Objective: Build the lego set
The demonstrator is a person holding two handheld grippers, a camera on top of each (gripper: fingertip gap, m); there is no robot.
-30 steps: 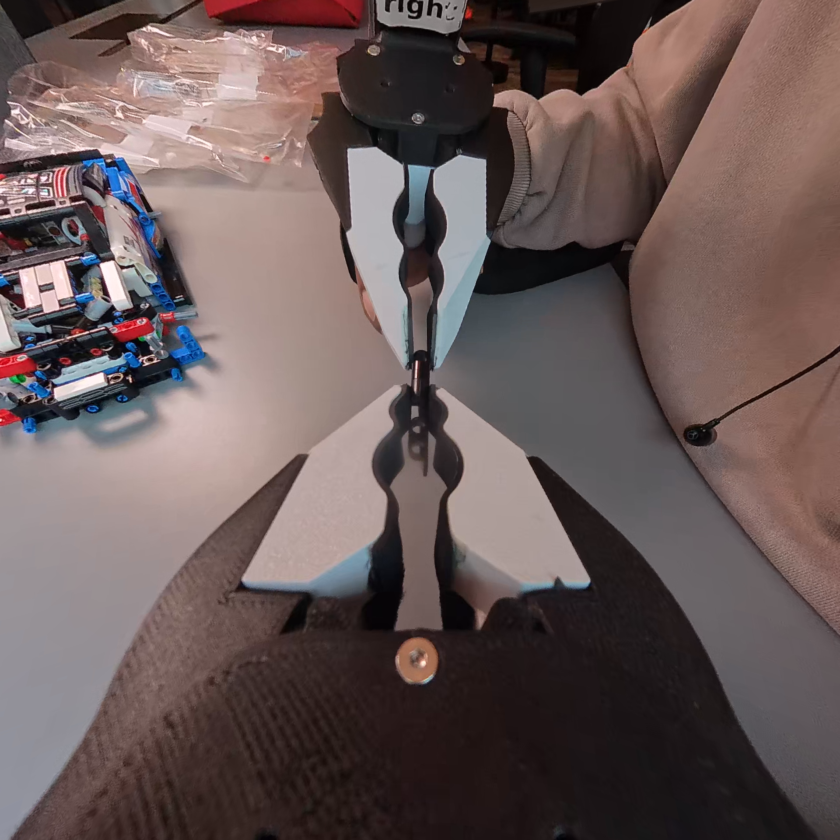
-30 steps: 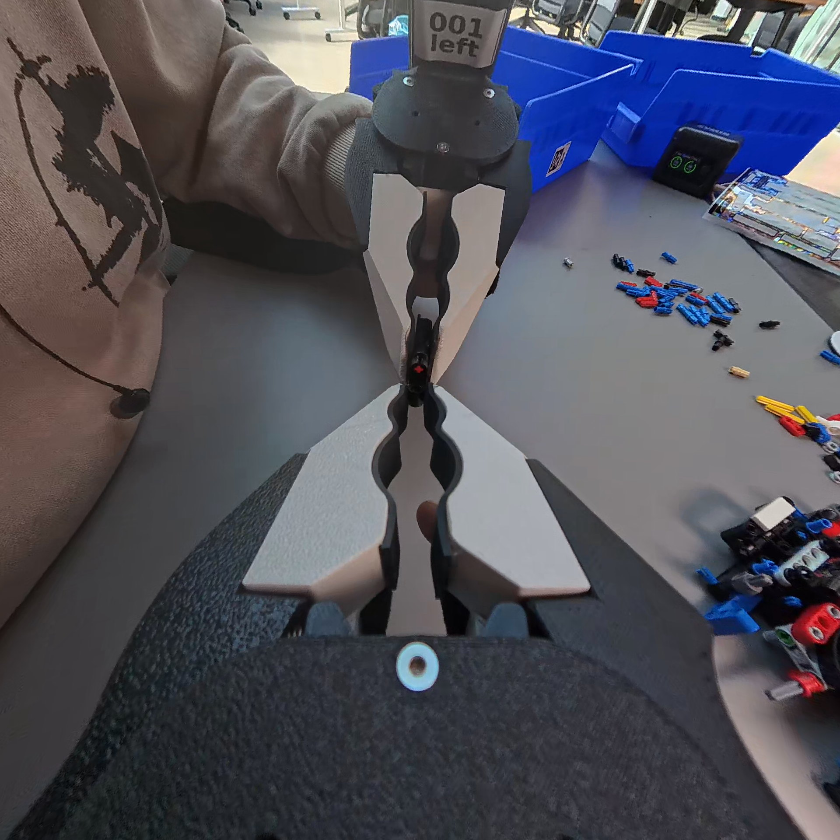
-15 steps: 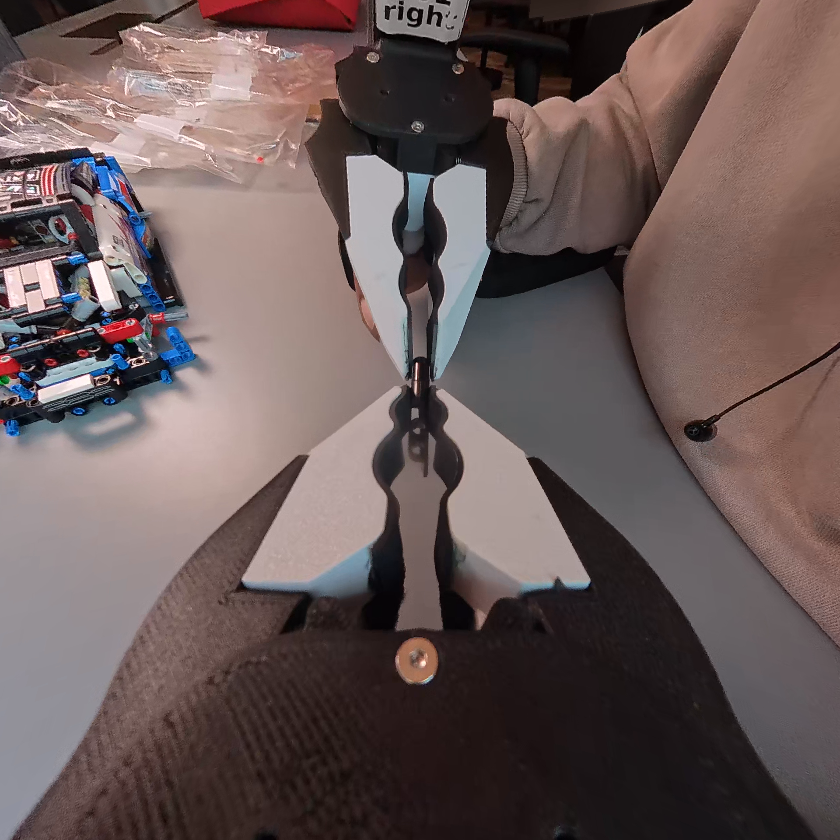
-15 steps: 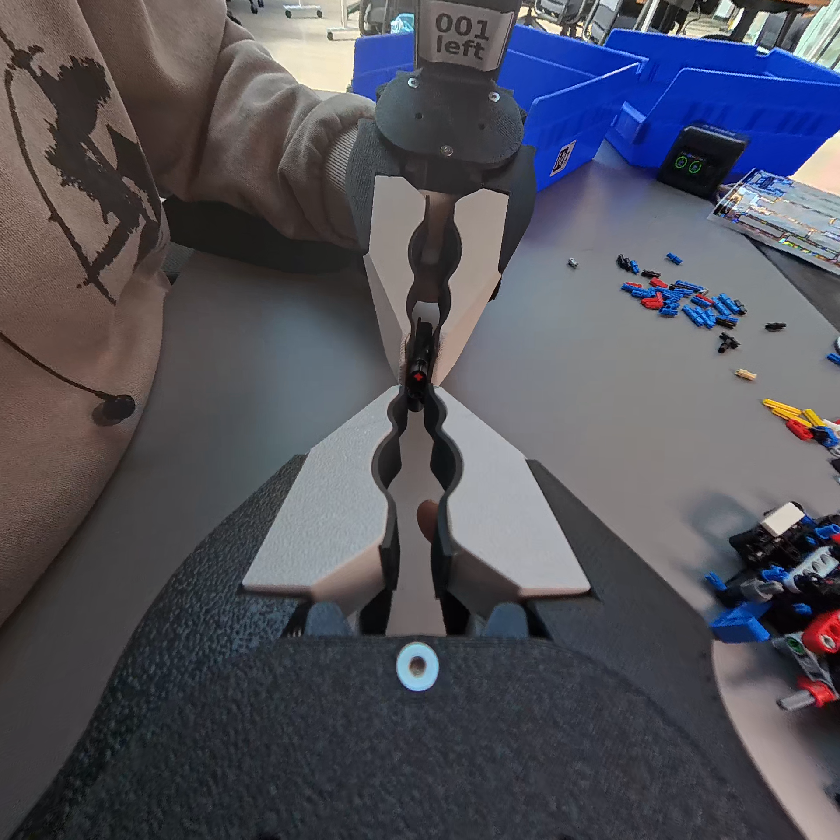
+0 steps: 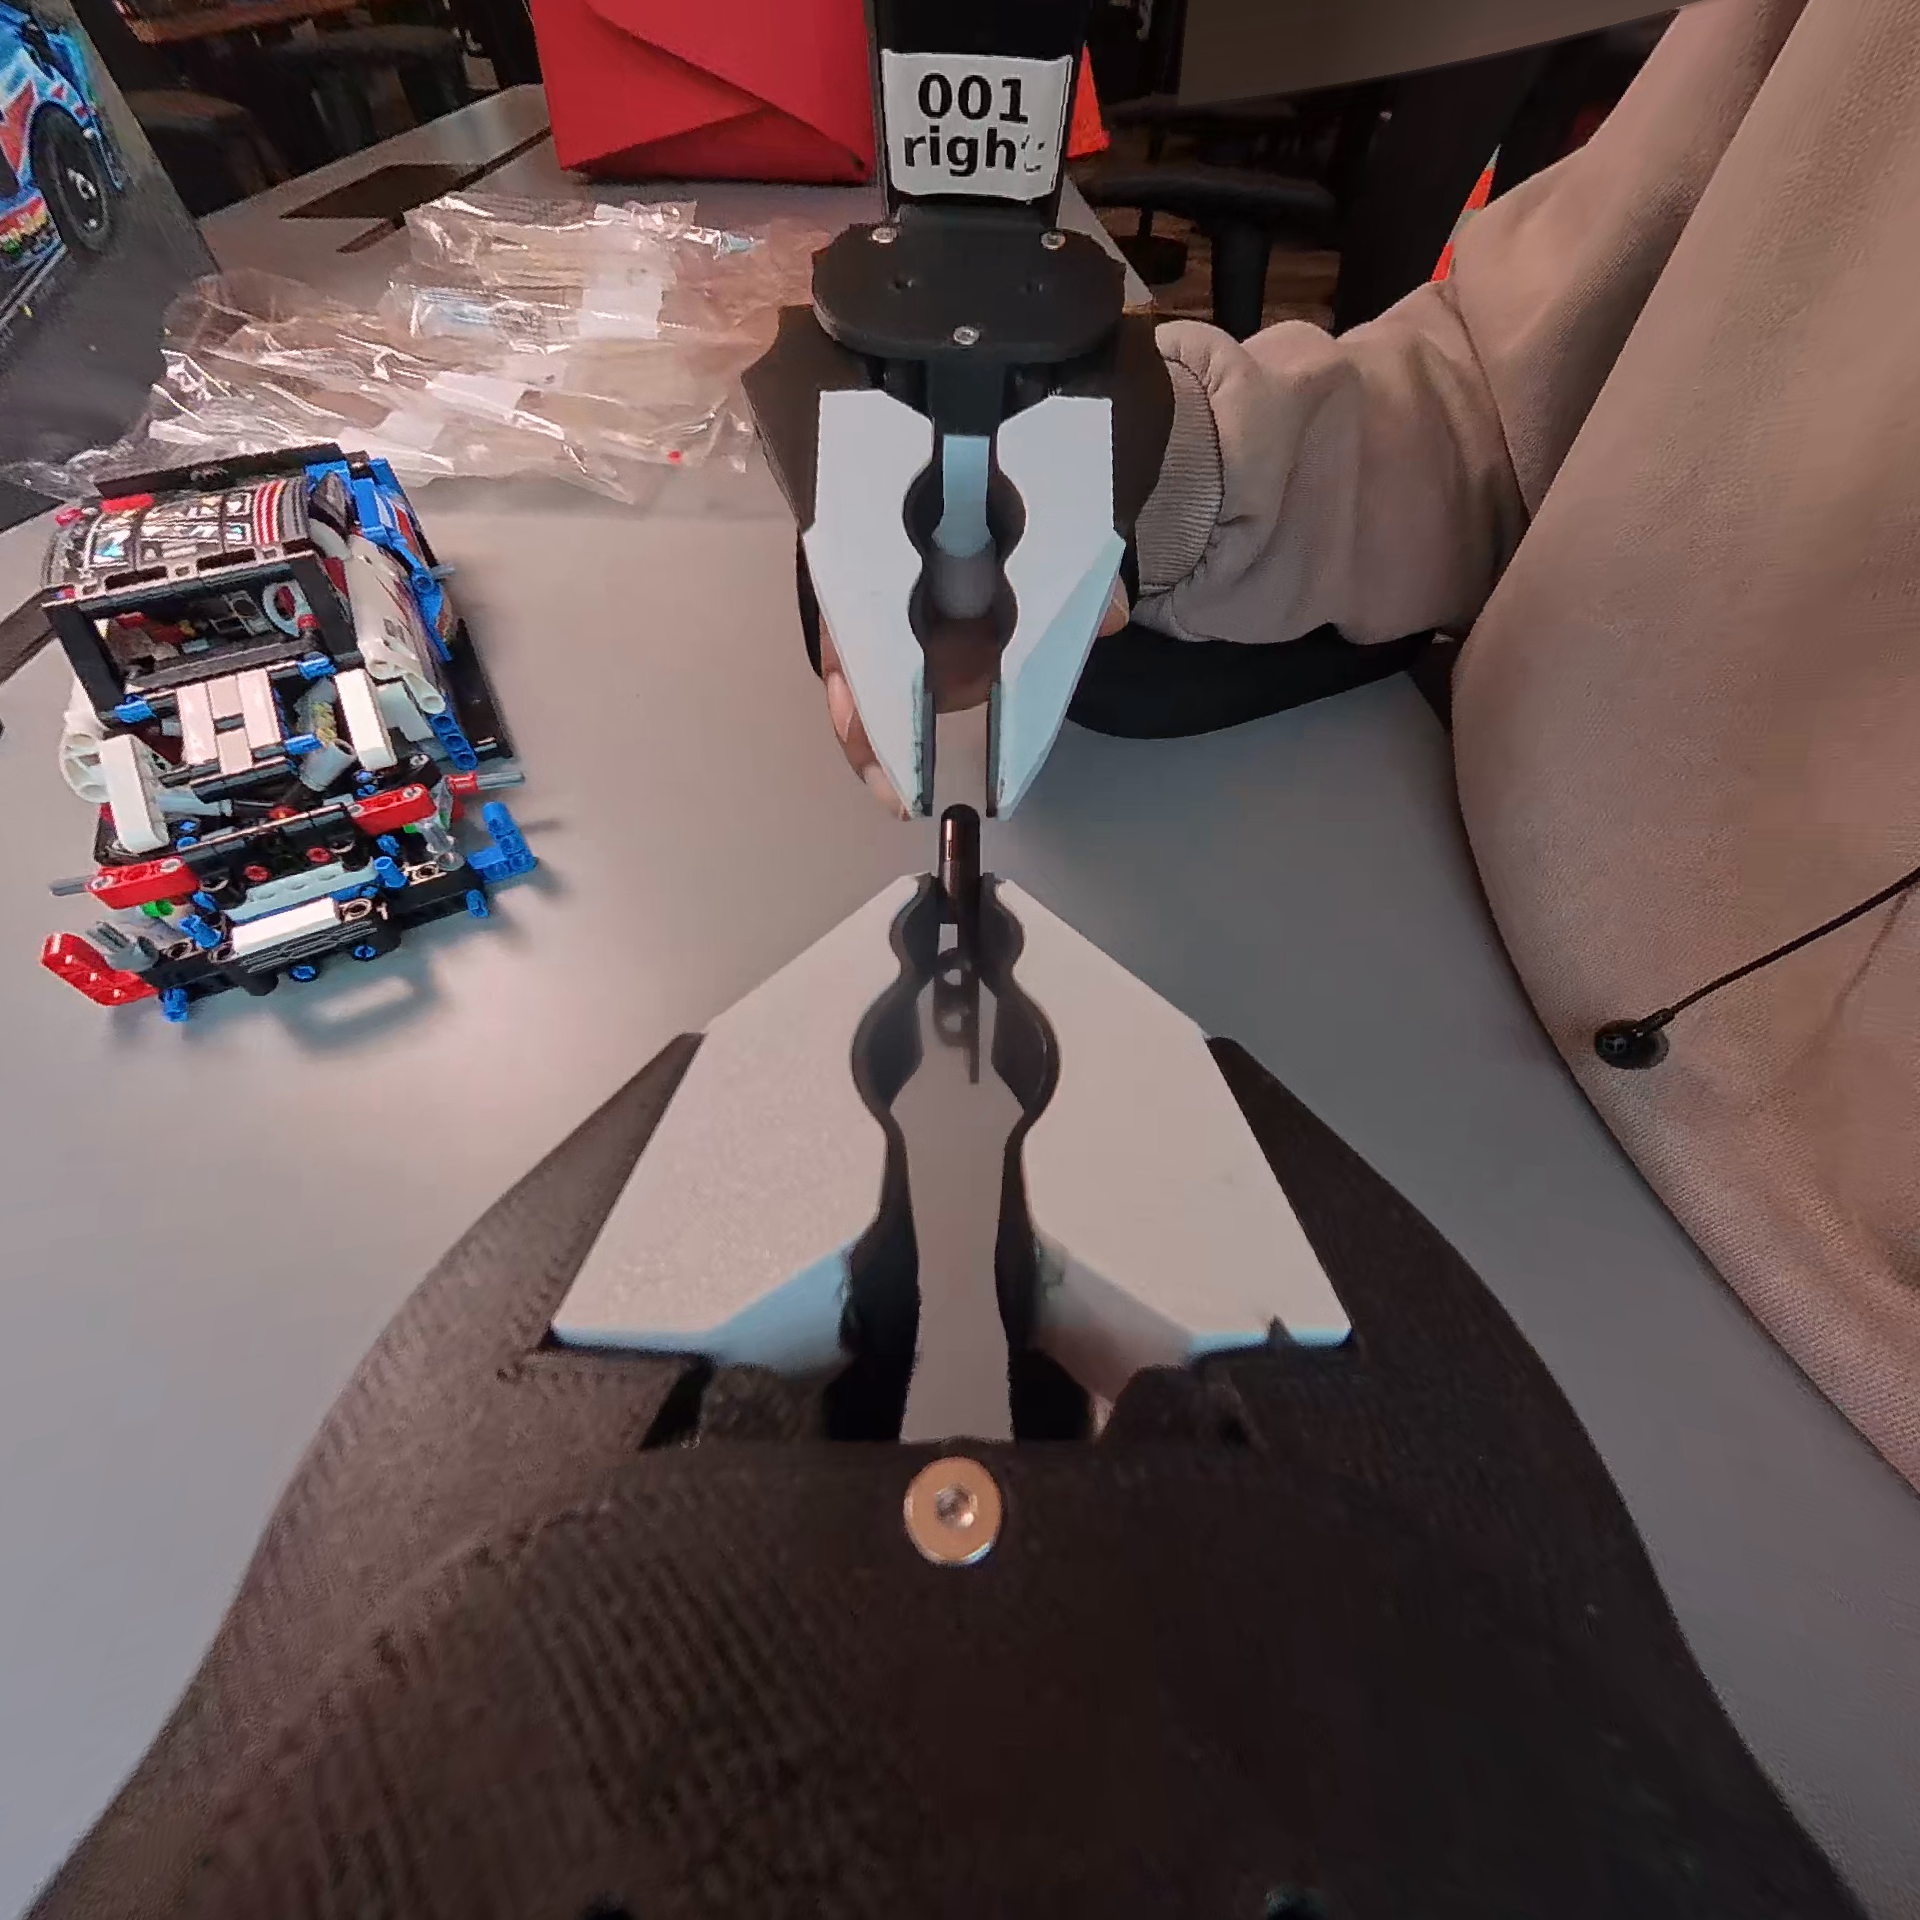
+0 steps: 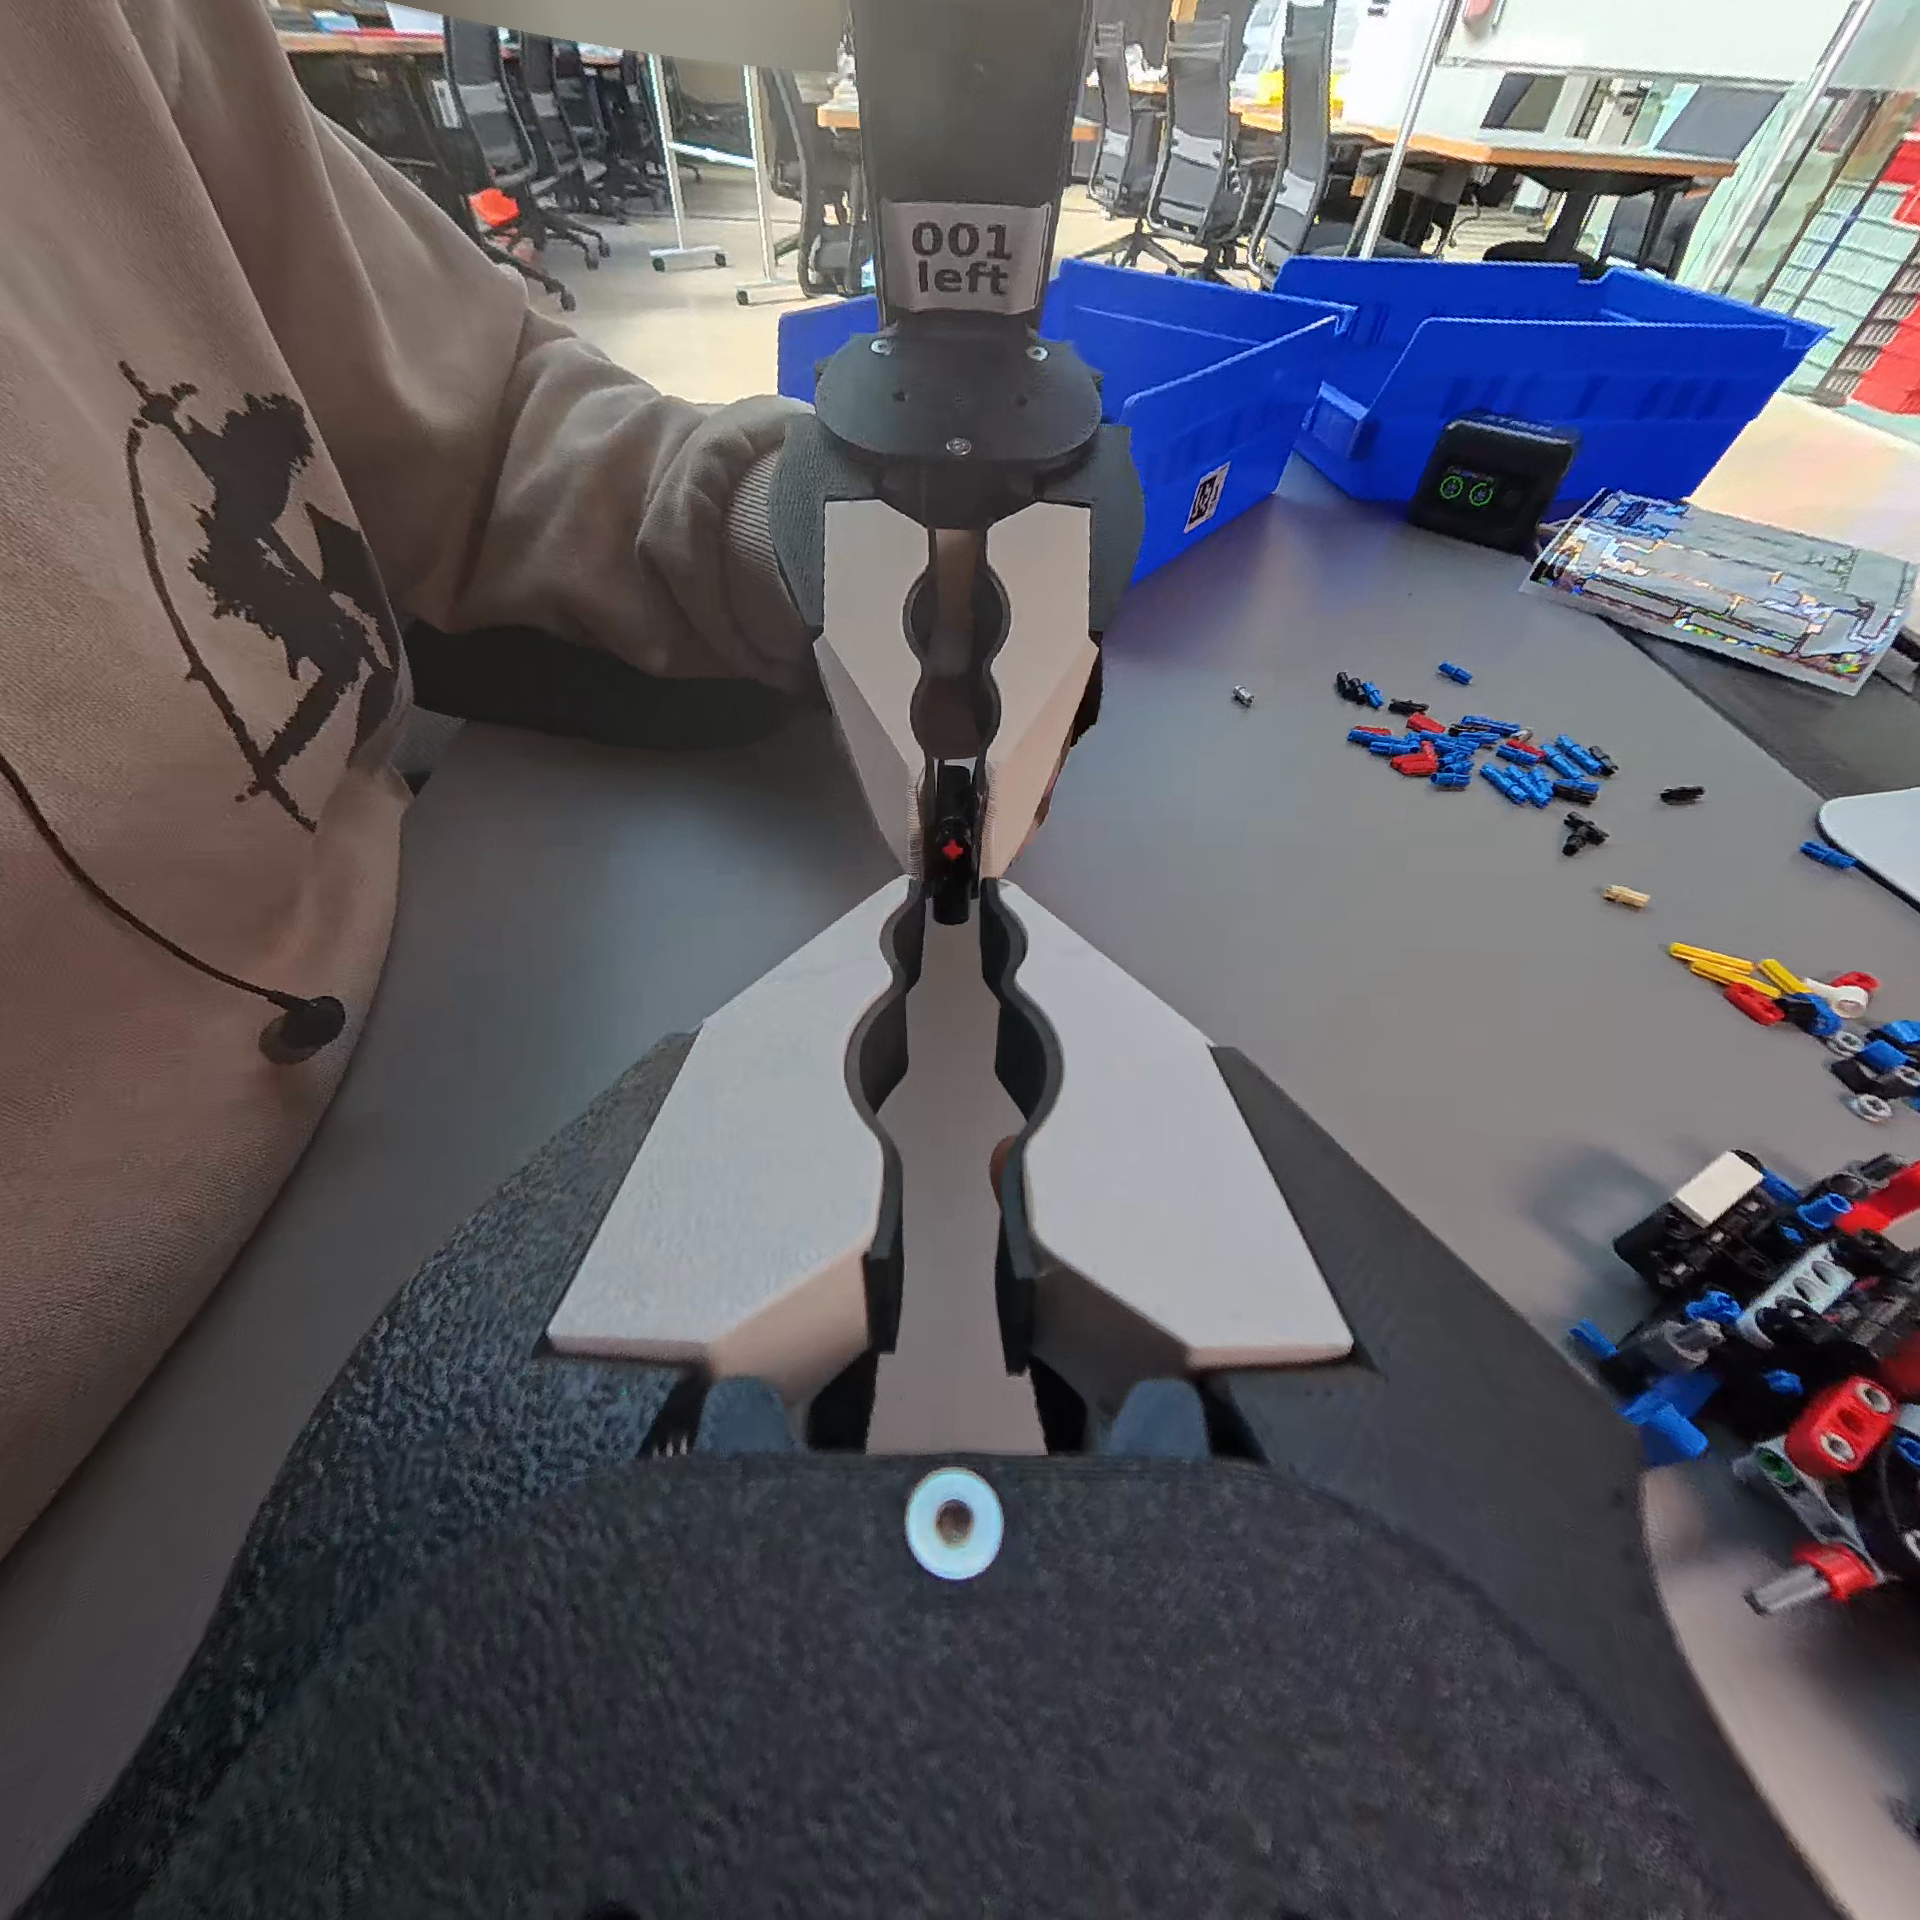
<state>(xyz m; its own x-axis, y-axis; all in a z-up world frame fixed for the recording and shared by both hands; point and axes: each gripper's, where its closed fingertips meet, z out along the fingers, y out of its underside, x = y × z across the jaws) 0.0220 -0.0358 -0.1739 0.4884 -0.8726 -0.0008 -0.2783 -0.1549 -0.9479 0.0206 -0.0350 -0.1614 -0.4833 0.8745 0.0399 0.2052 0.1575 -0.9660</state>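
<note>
My left gripper (image 5: 956, 888) is shut on a small black lego piece (image 5: 957, 847) with a red axle end that shows in the right wrist view (image 6: 953, 852). My right gripper (image 6: 951, 888) faces it tip to tip above the grey table (image 5: 675, 644). Its jaws stand slightly apart around the piece's free end and do not grip it. From the left wrist view the right gripper (image 5: 958, 810) shows a clear gap between its fingers. The partly built lego car (image 5: 249, 727) sits on the table to the left; its front also shows at the right edge (image 6: 1818, 1320).
Empty clear plastic bags (image 5: 468, 343) and a red box (image 5: 707, 94) lie behind the car. Loose blue, black and red pins (image 6: 1486, 748), yellow axles (image 6: 1725, 966), a sticker sheet (image 6: 1725, 592), a black device (image 6: 1486, 483) and blue bins (image 6: 1558, 353) lie to the right. The person's torso (image 5: 1714, 623) borders the table. Both grippers' tips are close together, under 4 cm apart. About 20 cm separates my right fingertips from the partly built lego car (image 5: 249, 727).
My right gripper has opened and let go of the black piece, which stays in my left gripper. Both views have tilted up a little.
</note>
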